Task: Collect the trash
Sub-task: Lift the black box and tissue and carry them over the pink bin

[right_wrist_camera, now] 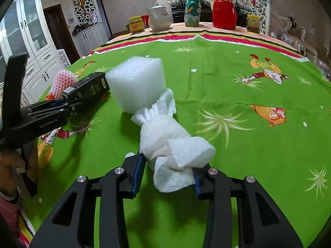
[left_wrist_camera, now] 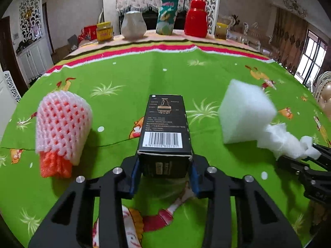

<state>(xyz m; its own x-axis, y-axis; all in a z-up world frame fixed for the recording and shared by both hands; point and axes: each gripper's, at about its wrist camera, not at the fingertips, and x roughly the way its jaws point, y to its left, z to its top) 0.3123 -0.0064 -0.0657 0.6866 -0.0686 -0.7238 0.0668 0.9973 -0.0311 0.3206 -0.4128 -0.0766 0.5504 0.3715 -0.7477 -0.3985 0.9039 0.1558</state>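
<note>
On a table (left_wrist_camera: 128, 72) draped in a bright green cartoon cloth, two hand-held grippers grip pieces of trash. In the left wrist view, the left hand-held gripper (left_wrist_camera: 165, 172) at bottom centre has its blue pads pressed on both sides of the near end of a black box (left_wrist_camera: 165, 128), which lies lengthwise up the middle of the frame with its barcode facing up. A pink foam net sleeve (left_wrist_camera: 62, 128), with an orange one poking from its lower end, lies at the left of that frame, well apart from the box. A white foam block (left_wrist_camera: 244, 111) stands at the right.

In the right wrist view, the right hand-held gripper (right_wrist_camera: 167, 175) at bottom centre is clamped on the near end of a crumpled white foam sheet (right_wrist_camera: 165, 136), whose far end touches the foam block at the frame's centre. The left hand-held gripper and its box show at the left edge.

Along the table's far edge at the top stand a white teapot (left_wrist_camera: 132, 25), a green snack bag (left_wrist_camera: 167, 16), a red flask (left_wrist_camera: 196, 19) and a yellow-lidded jar (right_wrist_camera: 136, 24).
</note>
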